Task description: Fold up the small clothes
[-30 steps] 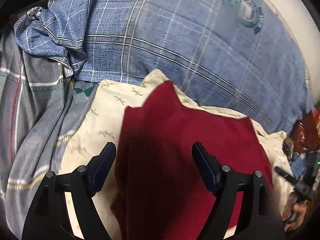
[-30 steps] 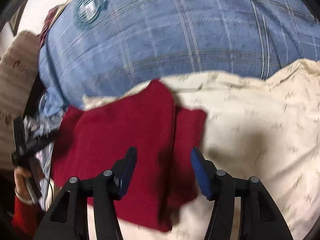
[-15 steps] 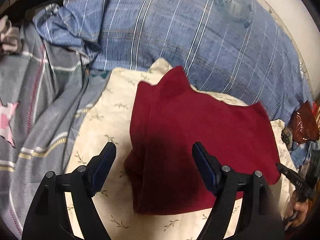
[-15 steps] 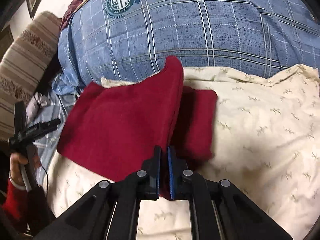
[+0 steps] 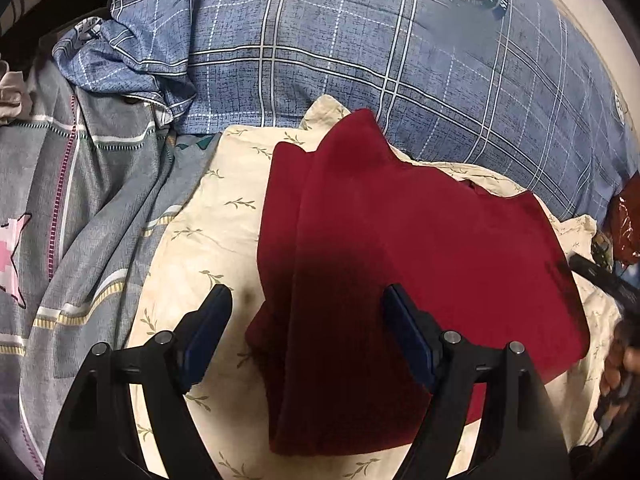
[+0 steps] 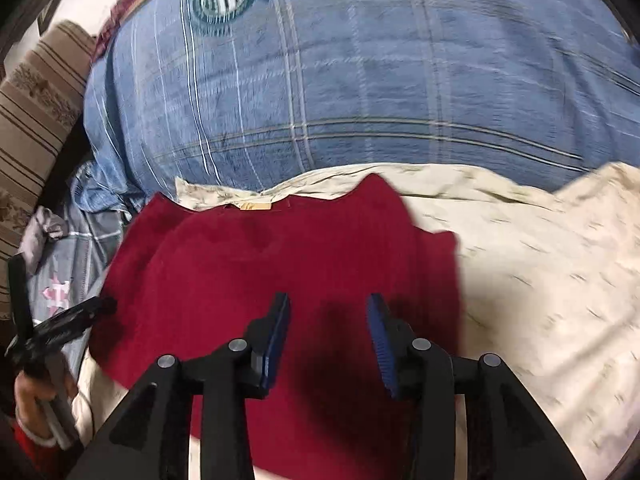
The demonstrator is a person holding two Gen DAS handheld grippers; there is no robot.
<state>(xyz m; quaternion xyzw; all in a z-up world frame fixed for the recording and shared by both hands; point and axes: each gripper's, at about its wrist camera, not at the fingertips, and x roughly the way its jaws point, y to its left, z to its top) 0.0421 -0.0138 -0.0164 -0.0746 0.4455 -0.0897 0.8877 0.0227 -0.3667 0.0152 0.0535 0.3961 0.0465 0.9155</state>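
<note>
Currently both tools are empty. My left gripper (image 5: 306, 312) has its jaws spread wide and hovers over the near left part of the red garment (image 5: 400, 260); nothing sits between the pads. My right gripper (image 6: 328, 332) is also parted, jaws somewhat narrower, above the garment's near middle; the right view is motion-blurred, so I cannot tell whether the pads touch the cloth.

Garment position: lying on the cream leaf-print pillow (image 5: 200, 248), just in front of the blue plaid duvet (image 5: 360, 60). One side panel is laid over the body, leaving a lengthwise ridge that runs from the far peak towards me. A grey striped sheet (image 5: 80, 200) lies to the left.

Judgement: one lengthwise fold looks done; the piece is part-folded, not finished. Next move probably calls for pinching the near hem or the unfolded side edge with both tools, gathering all layers so the lower one does not slip, then carrying it over evenly. Soft pillow underneath: expect the cloth to drag and bunch.
</note>
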